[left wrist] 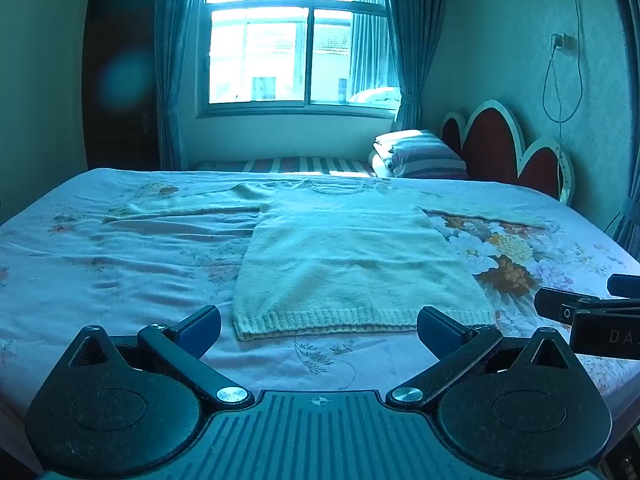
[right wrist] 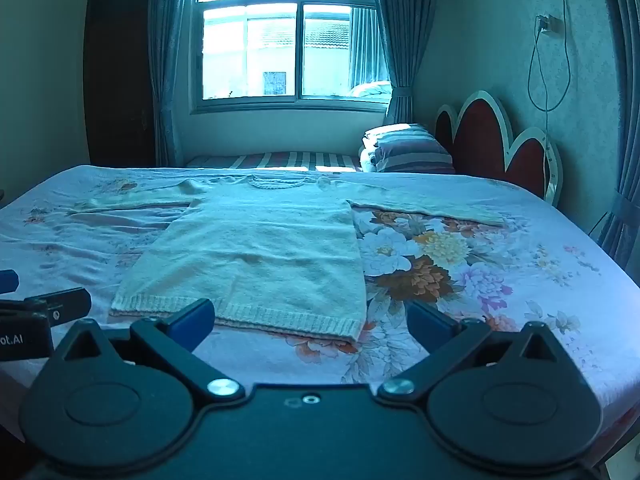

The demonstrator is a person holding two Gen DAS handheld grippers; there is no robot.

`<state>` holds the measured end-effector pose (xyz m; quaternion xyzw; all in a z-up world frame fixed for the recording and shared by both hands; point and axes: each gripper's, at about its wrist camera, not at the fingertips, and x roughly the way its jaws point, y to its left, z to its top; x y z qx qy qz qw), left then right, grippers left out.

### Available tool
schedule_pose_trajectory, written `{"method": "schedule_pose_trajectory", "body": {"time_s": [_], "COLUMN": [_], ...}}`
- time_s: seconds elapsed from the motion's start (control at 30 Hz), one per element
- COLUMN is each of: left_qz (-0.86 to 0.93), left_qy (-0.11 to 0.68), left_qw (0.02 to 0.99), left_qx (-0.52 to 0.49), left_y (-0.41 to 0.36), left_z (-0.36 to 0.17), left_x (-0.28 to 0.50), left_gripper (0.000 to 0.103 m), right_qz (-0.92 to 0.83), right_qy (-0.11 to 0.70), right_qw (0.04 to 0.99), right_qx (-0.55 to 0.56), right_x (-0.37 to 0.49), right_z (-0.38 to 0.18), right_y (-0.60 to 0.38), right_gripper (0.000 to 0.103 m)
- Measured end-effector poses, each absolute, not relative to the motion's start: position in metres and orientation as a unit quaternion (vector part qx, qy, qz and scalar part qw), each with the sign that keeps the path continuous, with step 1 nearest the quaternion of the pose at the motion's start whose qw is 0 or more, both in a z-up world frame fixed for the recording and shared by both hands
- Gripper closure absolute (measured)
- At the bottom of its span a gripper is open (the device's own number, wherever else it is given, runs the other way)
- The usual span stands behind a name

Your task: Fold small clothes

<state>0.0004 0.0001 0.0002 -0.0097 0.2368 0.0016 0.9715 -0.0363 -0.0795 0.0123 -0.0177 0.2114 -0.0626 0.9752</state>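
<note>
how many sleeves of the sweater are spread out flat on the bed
2. The sweater lies flat on the bed; one sleeve stretches toward the left, the other sleeve toward the right over the flower print. Neither is folded in.

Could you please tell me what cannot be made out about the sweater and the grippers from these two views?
- Sweater underside: hidden against the bedsheet in both views.
- Right gripper in the left wrist view: cut off by the right edge.
- Left gripper in the right wrist view: cut off by the left edge.
- Collar detail: too small and distant.
</note>
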Motion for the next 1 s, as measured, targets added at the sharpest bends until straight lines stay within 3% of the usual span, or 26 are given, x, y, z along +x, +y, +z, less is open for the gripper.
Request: {"method": "schedule_pose_trajectory", "body": {"time_s": [1.0], "left_qz": [-0.001], "left_qy": [0.236], "left_qw": [0.972], "left_qx": [-0.011], "left_y": [-0.0032], "left_z": [-0.0044], "left_x": [0.0063], "left_gripper": [0.0], "right_qz": [-0.067], "right_qy": [0.211], "right_qw": [0.975], "right_qx": [-0.014], "right_x": [-0.0311], "right_z": [0.0104], "right_y": [-0.0844], "right_gripper": [0.0]}}
